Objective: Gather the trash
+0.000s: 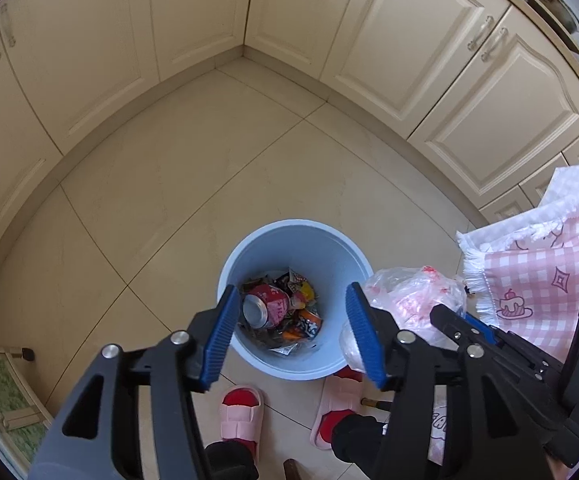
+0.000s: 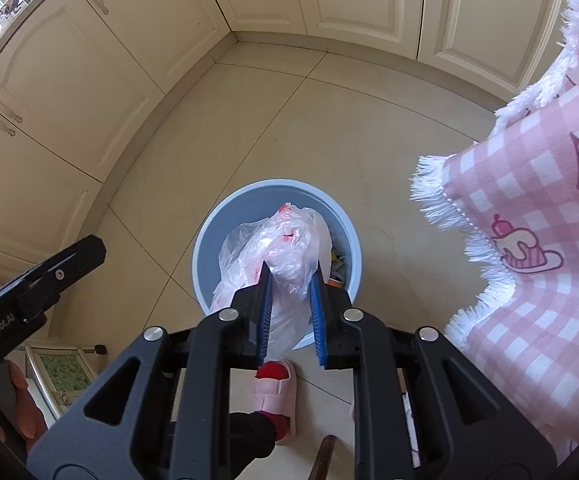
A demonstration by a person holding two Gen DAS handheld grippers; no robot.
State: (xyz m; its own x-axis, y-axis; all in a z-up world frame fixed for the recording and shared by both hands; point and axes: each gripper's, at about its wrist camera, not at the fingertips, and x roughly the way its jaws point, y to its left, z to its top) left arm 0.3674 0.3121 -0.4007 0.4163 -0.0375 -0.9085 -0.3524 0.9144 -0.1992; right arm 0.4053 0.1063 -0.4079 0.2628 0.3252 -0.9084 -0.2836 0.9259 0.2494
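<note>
- Cream kitchen cabinets (image 1: 441, 80) line the corner behind the round pale-blue plastic bin (image 1: 295, 242), which stands on the beige floor tiles.
- Pink checked fringed tablecloth (image 2: 537, 264) hangs right of the bin.
- Right gripper (image 2: 291, 284) clamps a crumpled clear plastic bag (image 2: 285, 248) above the bin.
- Left gripper (image 1: 289, 312) hovers over the bin, jaws spread, empty.
- Red drink can (image 1: 263, 306) lies inside the bin among wrappers.
</note>
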